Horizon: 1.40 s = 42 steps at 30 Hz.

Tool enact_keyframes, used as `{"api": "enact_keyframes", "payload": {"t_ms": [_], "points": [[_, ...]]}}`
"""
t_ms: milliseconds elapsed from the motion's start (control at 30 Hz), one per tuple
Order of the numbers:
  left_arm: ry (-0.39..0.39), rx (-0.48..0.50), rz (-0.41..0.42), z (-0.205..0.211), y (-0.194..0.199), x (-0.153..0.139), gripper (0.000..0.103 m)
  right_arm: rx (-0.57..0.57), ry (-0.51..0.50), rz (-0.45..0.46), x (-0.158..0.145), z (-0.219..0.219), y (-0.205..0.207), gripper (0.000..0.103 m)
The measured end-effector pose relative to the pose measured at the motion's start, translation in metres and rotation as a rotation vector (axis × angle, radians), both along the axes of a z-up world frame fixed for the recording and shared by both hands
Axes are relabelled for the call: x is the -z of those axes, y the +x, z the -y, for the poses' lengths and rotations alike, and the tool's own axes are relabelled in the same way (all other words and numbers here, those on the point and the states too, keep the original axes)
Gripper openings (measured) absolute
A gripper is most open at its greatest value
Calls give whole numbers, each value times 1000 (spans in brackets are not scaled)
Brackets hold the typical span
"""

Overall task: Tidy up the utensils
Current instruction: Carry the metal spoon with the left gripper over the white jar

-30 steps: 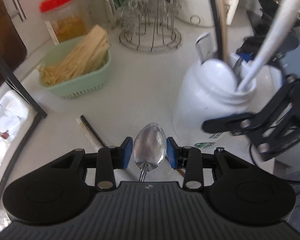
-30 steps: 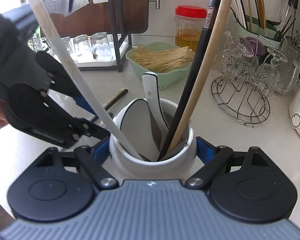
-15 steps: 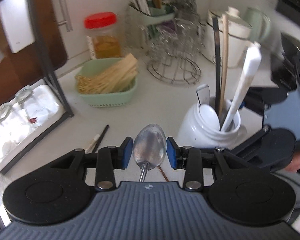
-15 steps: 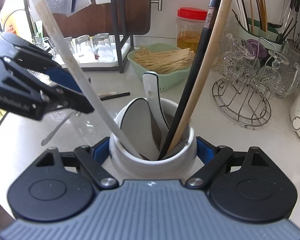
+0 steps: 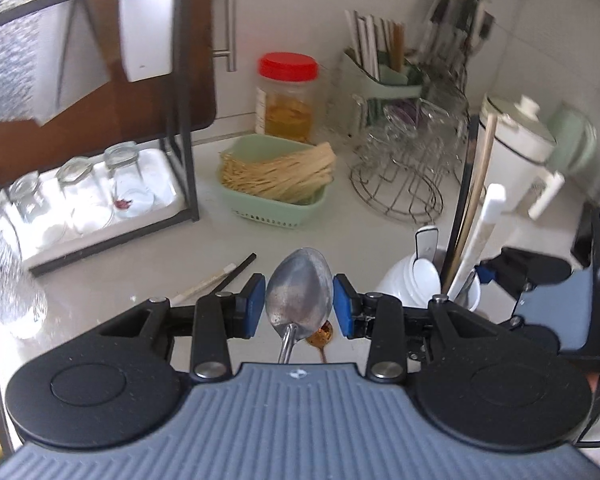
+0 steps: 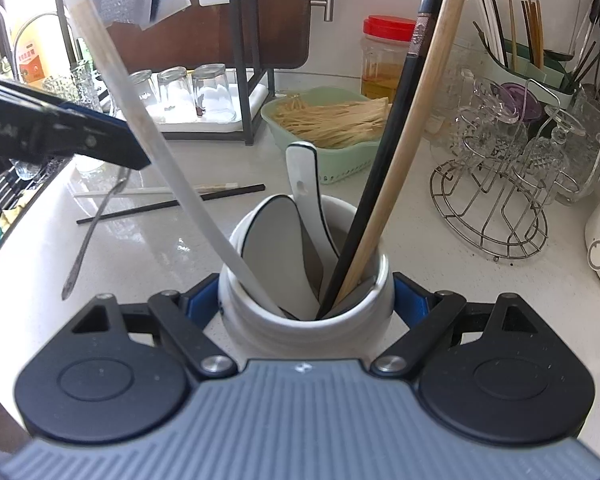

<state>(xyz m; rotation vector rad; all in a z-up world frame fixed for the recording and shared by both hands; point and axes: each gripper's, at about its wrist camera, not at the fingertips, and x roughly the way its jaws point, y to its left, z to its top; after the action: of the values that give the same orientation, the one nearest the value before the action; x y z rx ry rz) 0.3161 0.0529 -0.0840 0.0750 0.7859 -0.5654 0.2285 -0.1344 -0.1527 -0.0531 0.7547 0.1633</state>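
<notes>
While left tool [image 5: 299,305] grips metal spoon [image 5: 300,294], handle hidden; right tool [image 6: 306,300] clamps white jar [image 6: 304,308].

left wrist: faces counter, angled down | right wrist: close over jar [image 6: 304,312] | shared: jar

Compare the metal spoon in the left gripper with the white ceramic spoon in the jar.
The metal spoon is silver, held off the counter by its bowl. The white ceramic spoon is dark-rimmed, standing handle-up in the white ceramic jar. Both are spoons.
</notes>
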Motion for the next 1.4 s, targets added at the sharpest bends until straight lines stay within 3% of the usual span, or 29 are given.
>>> {"api": "enact_keyframes", "payload": {"t_ms": [300,567,1033,1400], "points": [[-42,-77,-2,-3,-11,-3,42,-7,-6,20,2,-1,-3,90],[-74,-116,45,-12,-14,-43,42,-7,-7,29,2,-2,-3,90],[-162,-84,188,14,-15,-138,42,-13,-3,33,2,-1,-3,90],[-229,7,196,52,-5,-148,42,-16,1,46,3,-1,-5,90]]}}
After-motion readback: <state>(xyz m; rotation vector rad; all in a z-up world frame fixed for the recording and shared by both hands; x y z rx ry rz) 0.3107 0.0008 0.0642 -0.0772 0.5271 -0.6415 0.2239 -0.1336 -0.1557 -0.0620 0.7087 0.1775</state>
